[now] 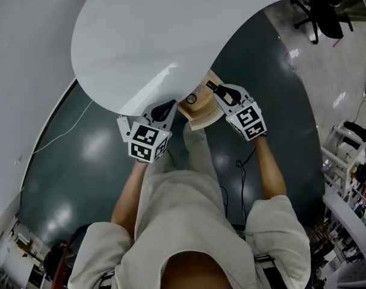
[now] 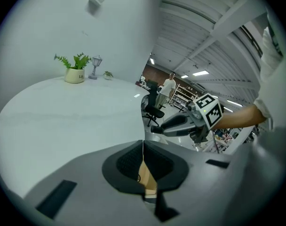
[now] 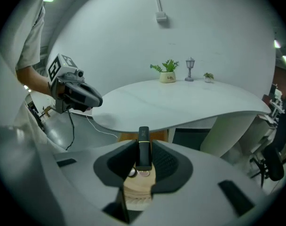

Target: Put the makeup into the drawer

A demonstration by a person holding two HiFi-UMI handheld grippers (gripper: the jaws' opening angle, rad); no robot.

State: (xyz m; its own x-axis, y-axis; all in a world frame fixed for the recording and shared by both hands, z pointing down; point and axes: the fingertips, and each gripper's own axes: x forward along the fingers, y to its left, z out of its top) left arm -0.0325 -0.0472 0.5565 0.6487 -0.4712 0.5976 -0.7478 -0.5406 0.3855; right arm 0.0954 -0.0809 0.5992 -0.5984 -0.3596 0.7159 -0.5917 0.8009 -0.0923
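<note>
While left gripper (image 2: 143, 150) is closed, right gripper (image 3: 143, 159) clamps a black makeup tube (image 3: 143, 142).

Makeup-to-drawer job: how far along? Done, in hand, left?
Done: the drawer stands open under the white table, with round pieces lying inside. In hand: the right gripper clamps a black tube above it. Left: lower the tube in and release. The left gripper is shut, empty.

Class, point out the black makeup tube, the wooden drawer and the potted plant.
black makeup tube (image 3: 143, 149), right gripper view, middle of its body.
wooden drawer (image 1: 204, 118), head view, its pale front wall.
potted plant (image 2: 75, 76), left gripper view, its cream pot.
</note>
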